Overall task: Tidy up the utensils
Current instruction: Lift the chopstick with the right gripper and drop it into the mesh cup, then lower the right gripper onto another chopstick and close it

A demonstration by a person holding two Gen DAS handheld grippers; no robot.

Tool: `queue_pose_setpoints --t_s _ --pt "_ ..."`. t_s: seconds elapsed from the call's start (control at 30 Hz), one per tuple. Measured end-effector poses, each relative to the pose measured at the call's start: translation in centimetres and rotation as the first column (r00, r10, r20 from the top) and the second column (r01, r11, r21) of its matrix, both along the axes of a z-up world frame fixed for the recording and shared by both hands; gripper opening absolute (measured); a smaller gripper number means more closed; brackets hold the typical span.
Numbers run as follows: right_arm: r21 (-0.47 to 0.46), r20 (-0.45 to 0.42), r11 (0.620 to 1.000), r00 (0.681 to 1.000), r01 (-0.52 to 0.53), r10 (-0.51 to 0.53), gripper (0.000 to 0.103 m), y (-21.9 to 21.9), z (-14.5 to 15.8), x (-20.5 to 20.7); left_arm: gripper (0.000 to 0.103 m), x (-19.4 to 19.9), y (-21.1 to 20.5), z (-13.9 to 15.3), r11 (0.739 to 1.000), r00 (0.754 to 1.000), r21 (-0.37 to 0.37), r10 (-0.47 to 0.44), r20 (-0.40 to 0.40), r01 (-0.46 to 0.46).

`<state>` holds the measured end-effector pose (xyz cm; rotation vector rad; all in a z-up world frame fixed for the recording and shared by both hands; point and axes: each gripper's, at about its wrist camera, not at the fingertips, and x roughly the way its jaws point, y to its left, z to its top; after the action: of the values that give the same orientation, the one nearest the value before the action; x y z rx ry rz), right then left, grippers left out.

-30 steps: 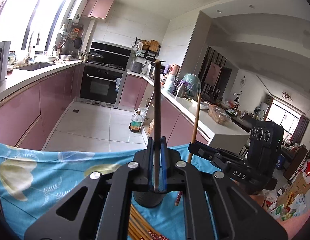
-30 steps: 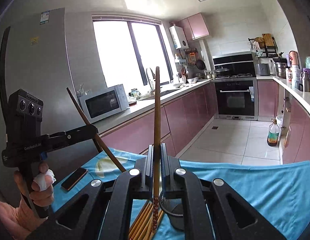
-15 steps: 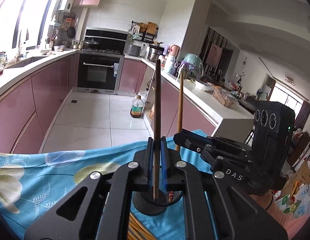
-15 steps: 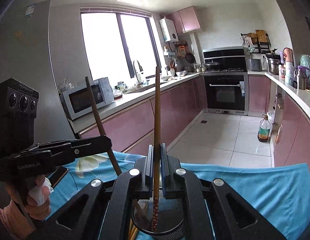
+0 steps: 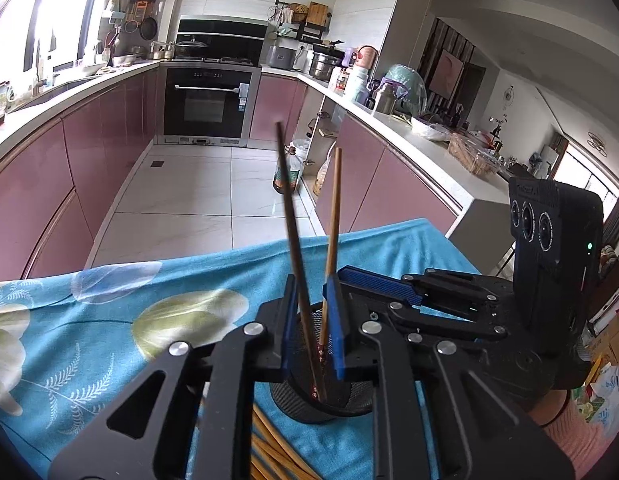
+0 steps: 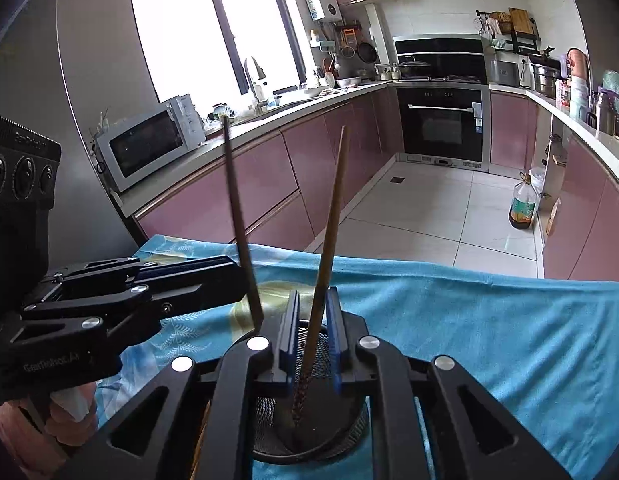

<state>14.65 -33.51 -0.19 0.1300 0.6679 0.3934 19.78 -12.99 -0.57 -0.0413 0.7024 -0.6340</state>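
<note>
A black mesh cup point(image 5: 321, 400) point(image 6: 309, 432) stands on the blue flowered cloth point(image 5: 109, 320). My left gripper point(image 5: 311, 294) hovers just over its rim. Its jaws are opening, and a dark chopstick point(image 5: 289, 208) leans loose between the blue pads with its patterned end down in the cup. My right gripper point(image 6: 313, 300) hangs over the same cup, jaws also opening. A light brown chopstick point(image 6: 329, 220) tilts free between its pads, its end inside the cup. Each gripper shows side-on in the other's view.
Several loose chopsticks point(image 5: 269, 452) lie on the cloth in front of the cup. The table's far edge drops to a tiled floor with an oil bottle point(image 6: 521, 208). Pink cabinets, an oven point(image 5: 207, 104) and a microwave point(image 6: 145, 152) stand beyond. A hand point(image 6: 17, 424) grips the left handle.
Both grippers came down over the mesh cup and the chopstick ends went into it. The jaws have parted, and both chopsticks now lean instead of standing clamped upright.
</note>
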Motion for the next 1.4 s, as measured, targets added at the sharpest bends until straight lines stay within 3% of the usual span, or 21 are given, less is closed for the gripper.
queue_pose_setpoints --t_s 0.07,0.33,0.5,0.63,0.83,1.1,1.4 --pt "-0.006 0.012 1.0 1.0 0.014 -0.014 0.024 -0.2 0.1 -0.2 0.028 -0.1 0.5 -0.2 1.0 1.0 -0.001 0.021 0.007 -0.021" --pt "-0.008 0.08 0.999 0.996 0.035 -0.035 0.035 -0.8 1.2 -2.7 0.04 -2.8 3.7 0.1 0.997 0.993 -0.018 0.078 0.089 -0.077" --pt "-0.02 0.158 1.0 0.987 -0.005 0.008 0.038 -1.0 2.4 -6.3 0.047 -5.7 6.2 0.2 0.993 0.983 0.007 0.115 0.14 -0.117" --pt "-0.051 0.171 0.996 0.982 -0.068 0.076 0.04 -0.5 2.1 -9.5 0.049 -7.5 8.5 -1.4 0.988 0.983 0.047 0.139 0.123 -0.145" --pt "-0.108 0.079 0.982 0.984 -0.154 0.163 0.039 1.9 -0.7 -11.4 0.049 -9.4 11.5 -5.3 0.983 0.987 0.096 0.156 0.038 -0.159" --pt "-0.105 -0.08 0.968 0.972 -0.226 0.219 0.027 5.0 -5.6 -10.7 0.049 -10.7 11.2 -10.0 0.98 0.985 0.134 0.159 -0.073 -0.148" --pt "-0.106 -0.18 0.967 0.961 -0.233 0.211 0.015 6.5 -8.4 -9.5 0.047 -10.9 10.2 -11.6 0.984 0.982 0.144 0.123 -0.145 -0.102"
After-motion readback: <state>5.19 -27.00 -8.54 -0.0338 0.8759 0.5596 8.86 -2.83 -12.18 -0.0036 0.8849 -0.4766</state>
